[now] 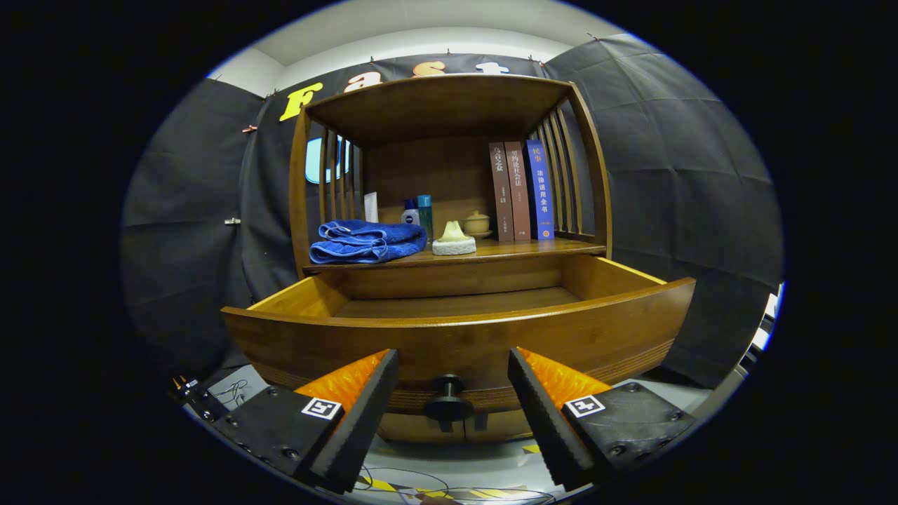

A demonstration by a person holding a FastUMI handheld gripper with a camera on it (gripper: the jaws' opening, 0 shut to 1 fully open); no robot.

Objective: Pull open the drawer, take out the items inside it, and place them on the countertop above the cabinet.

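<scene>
So there's just the one camera here, a fisheye riding on the hand-held gripper point(449, 393), looking forward along its two fingers, which sit spread apart low in the shot. It faces the wooden cabinet point(449, 210) pretty much square on and sits close in, with the drawer point(459, 337) front just ahead of the fingers and the drawer knob point(447, 405) between them. It sits about level with the drawer's rim. The countertop shelf point(491, 251) lies beyond, slightly above the lens.
</scene>
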